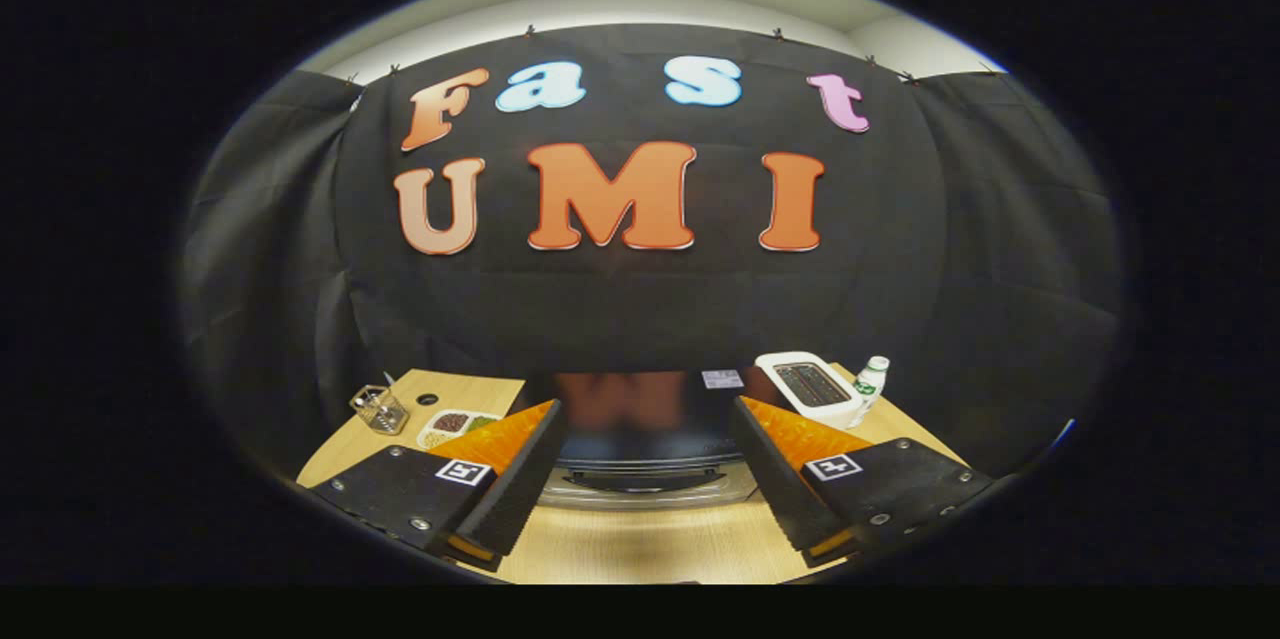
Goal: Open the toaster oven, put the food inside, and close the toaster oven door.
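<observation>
We are looking forward along the gripper (pixel 640 479), whose two black fingers stand wide apart with nothing held between them. Each finger has a ribbed dark pad (pixel 520 479) on its inner face and an orange body behind it.

Just ahead, between the fingers, sits the toaster oven (pixel 645 454): a dark glass front that mirrors the booth, with a curved silver-grey handle (pixel 645 489) along its lower part. The door looks closed, so we judge the task to be at its first step, opening the oven. The next move would call for bringing the fingers to that handle and pulling the door open.

The oven rests on a pale wooden table (pixel 640 544) with a smooth, light grain. Beyond the left finger lies a white tray of food (pixel 455 426), holding brownish and greenish portions too small to name; it is still outside the oven. Further left stands a clear wire-like holder (pixel 379 409). Beyond the right finger we see a white slot toaster (pixel 810 385) with rounded corners, and just beside it a small white bottle (pixel 870 383) with a green label.
</observation>
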`<state>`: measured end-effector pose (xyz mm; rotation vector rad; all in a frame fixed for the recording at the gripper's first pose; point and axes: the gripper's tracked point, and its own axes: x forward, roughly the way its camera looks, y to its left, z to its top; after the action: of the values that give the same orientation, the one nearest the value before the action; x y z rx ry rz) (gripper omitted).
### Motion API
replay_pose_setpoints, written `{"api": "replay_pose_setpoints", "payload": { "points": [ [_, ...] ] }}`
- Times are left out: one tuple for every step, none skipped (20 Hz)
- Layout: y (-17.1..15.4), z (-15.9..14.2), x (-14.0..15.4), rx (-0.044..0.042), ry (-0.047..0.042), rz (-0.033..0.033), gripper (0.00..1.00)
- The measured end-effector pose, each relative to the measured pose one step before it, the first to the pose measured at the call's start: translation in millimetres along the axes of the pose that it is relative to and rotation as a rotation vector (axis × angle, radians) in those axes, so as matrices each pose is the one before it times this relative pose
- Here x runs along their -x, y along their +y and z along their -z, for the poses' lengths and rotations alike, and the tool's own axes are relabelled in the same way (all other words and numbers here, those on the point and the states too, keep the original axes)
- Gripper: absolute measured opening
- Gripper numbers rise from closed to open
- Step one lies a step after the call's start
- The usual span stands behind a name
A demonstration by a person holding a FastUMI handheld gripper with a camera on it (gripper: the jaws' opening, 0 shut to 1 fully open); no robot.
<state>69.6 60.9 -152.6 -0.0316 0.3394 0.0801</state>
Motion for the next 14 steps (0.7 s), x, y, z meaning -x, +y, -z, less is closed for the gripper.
{"api": "replay_pose_setpoints", "payload": {
  "points": [
    [2.87,9.99,-7.33,0.01104,0.02261,-0.00573,0.98],
    [1.6,9.41,-7.83,0.01091,0.02168,0.00033,0.98],
    [0.84,7.95,-5.88,0.00889,0.01616,0.00192,0.98],
    [-0.09,6.14,-7.36,0.00696,0.01691,0.0022,0.98],
    [0.34,6.95,-7.08,0.00368,0.01706,0.00126,0.98],
    [-0.68,5.82,-7.79,-0.00033,0.01973,0.00161,0.98],
    [-0.67,7.82,-7.18,-0.00595,0.02812,0.00029,0.98],
    [-0.25,6.31,-6.7,-0.00603,0.02459,0.00062,0.98],
    [0.2,6.82,-4.88,-0.00149,0.0219,-0.00108,0.98],
    [0.08,4.59,-5.07,0.00387,0.01816,-0.00084,0.98],
    [-0.08,5.36,-4.8,0.00622,0.01417,0.00392,0.99],
    [0.56,3.87,-3.07,0.00652,0.01482,-0.00034,0.99],
    [1.21,4.92,-1.48,0.00605,0.01897,-0.00394,0.99],
    [1.64,-3.61,-0.46,-0.01557,-0.01977,-0.00621,0.99]
  ]
}}
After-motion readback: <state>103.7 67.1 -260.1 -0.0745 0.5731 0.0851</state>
